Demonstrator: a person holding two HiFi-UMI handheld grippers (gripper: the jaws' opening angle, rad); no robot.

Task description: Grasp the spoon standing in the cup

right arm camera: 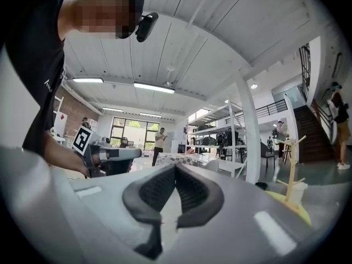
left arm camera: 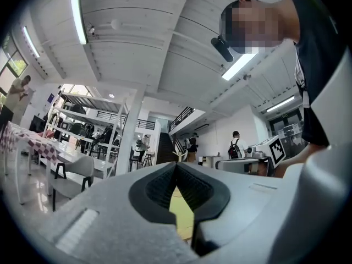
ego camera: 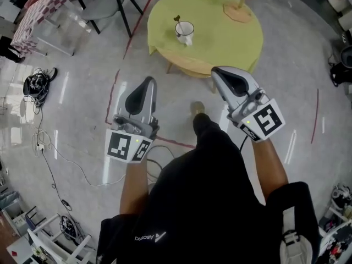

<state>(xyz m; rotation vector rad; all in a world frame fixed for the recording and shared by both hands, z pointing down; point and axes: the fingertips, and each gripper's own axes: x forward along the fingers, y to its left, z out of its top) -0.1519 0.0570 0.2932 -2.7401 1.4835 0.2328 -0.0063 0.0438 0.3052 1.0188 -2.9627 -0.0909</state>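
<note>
**A:** What fills most of the scene?

**B:** A glossy grey floor (ego camera: 77,120) marked with red tape lines (ego camera: 113,100). At the far side, about centre, stands a round table (ego camera: 220,43) under a yellow-green cloth. At the far left are another table with a checked cloth (ego camera: 38,15) and a grey chair (ego camera: 102,7). A bundle of dark cables (ego camera: 37,84) lies on the floor at the left.

**A:** And the person?

**B:** At the near edge, in a black shirt (ego camera: 203,202), holding both tools out over the floor on the near side of the round table.

**A:** How do the tools stand?

**B:** The left gripper (ego camera: 147,80) is at the left, its jaws pressed together at the tips with nothing between them. The right gripper (ego camera: 215,70) is a little farther forward, and in the head view its tip reaches the table's near edge. It is clenched too, and empty.

**A:** What is on the table?

**B:** Toward its far right side there is a wooden stand (ego camera: 237,9), a flat base with an upright pole. Left of the table's centre sits a white cup (ego camera: 185,33).

**A:** The spoon?

**B:** The spoon (ego camera: 177,20) stands in that cup, leaning to the far left, with its dark upper end above the rim. Both grippers are well apart from it.
</note>
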